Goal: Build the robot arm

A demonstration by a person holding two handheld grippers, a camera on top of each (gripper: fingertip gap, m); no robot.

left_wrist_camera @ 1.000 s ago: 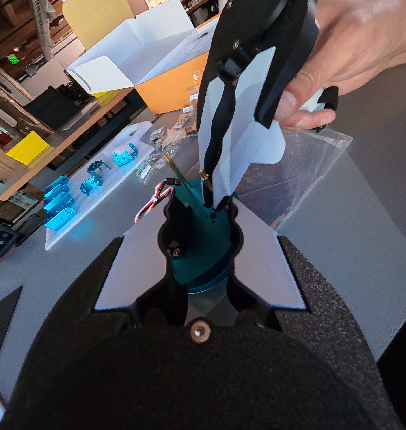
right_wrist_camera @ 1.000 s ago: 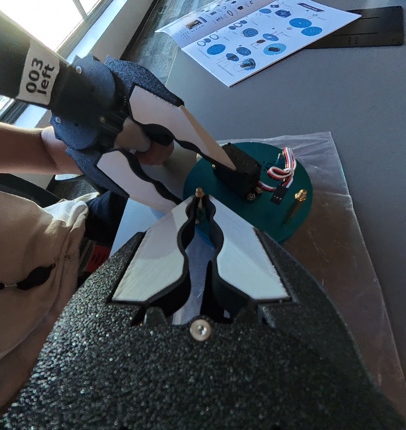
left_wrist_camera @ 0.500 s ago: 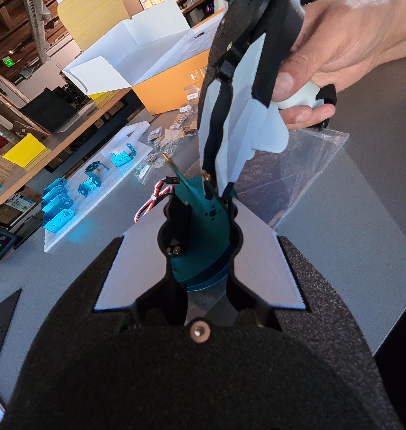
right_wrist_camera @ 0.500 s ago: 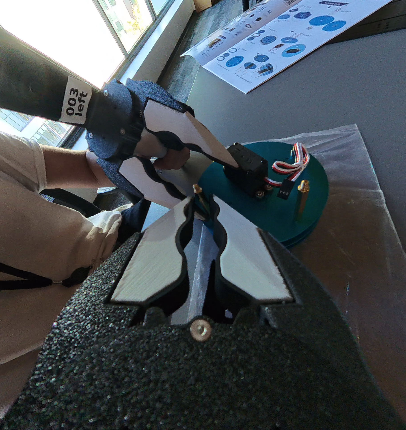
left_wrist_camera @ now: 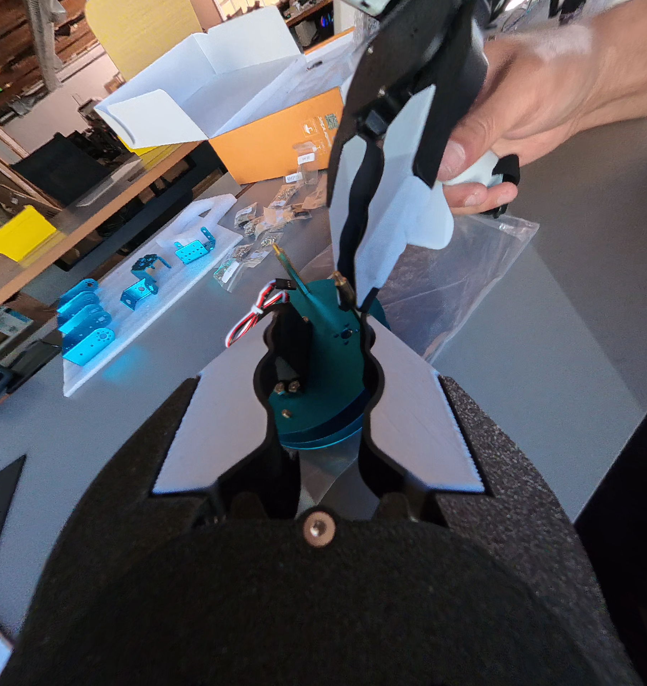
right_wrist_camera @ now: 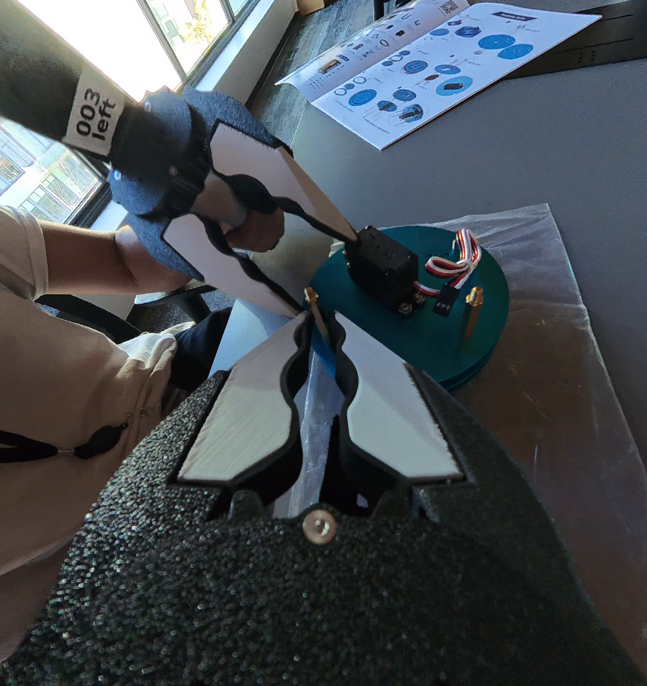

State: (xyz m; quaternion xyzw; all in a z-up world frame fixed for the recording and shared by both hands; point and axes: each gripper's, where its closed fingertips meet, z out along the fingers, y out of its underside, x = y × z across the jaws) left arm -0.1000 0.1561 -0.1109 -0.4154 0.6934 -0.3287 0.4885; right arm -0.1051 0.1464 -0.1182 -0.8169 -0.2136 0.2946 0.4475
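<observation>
A teal round disc (left_wrist_camera: 325, 371) lies on a clear plastic bag (left_wrist_camera: 455, 282) on the grey table. A black servo (left_wrist_camera: 290, 345) with red, white and black wires (left_wrist_camera: 255, 315) is bolted on it. My left gripper (left_wrist_camera: 318, 323) is open, one fingertip against the servo, the other at the disc's rim. It also shows in the right wrist view (right_wrist_camera: 325, 273). My right gripper (right_wrist_camera: 321, 315) is shut on a brass standoff (right_wrist_camera: 316, 308) at the disc's (right_wrist_camera: 426, 341) near edge. It comes down from above in the left wrist view (left_wrist_camera: 359, 302). A second standoff (right_wrist_camera: 472, 315) stands by the servo (right_wrist_camera: 381, 267).
An illustrated paper sheet (right_wrist_camera: 426, 67) lies at the far end of the table. An open orange box (left_wrist_camera: 273, 144), small bags of hardware (left_wrist_camera: 270, 219) and a white foam tray (left_wrist_camera: 188, 260) with blue brackets sit to the left. A person sits at the table edge. Left and right tips are no more than a few centimetres apart.
My right gripper has tilted and shifted a little while staying on the standoff, and the disc looks nearer in its view. My left gripper has stayed put against the servo.
</observation>
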